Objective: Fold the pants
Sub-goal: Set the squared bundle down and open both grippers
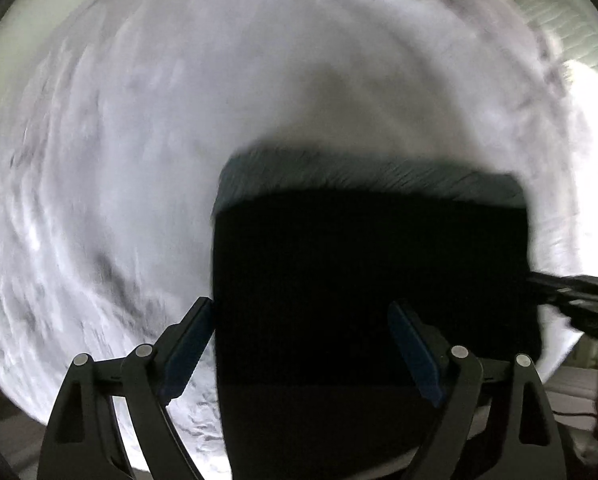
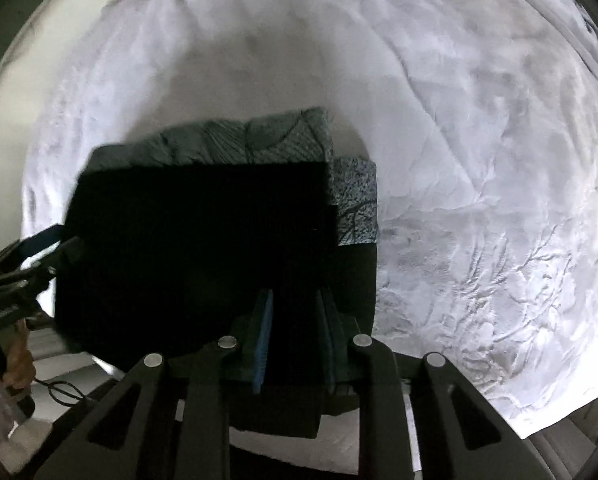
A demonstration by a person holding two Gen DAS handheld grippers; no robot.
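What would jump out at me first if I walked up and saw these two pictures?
A dark folded pair of pants fills the middle, lying on a pale, wrinkled cloth surface. In the left wrist view, the left gripper hangs open over the pants' near edge. In the right wrist view, the right gripper has its jaws nearly together with dark fabric between them.

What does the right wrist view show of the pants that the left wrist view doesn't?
Only the right wrist view shows the speckled lighter patch at the fold's edge, and the right gripper with fingers nearly closed over dark fabric; whether they pinch it is unclear. Only the left wrist view shows the left gripper open, straddling the pants' edge. Both show the dark folded pants on the pale sheet.
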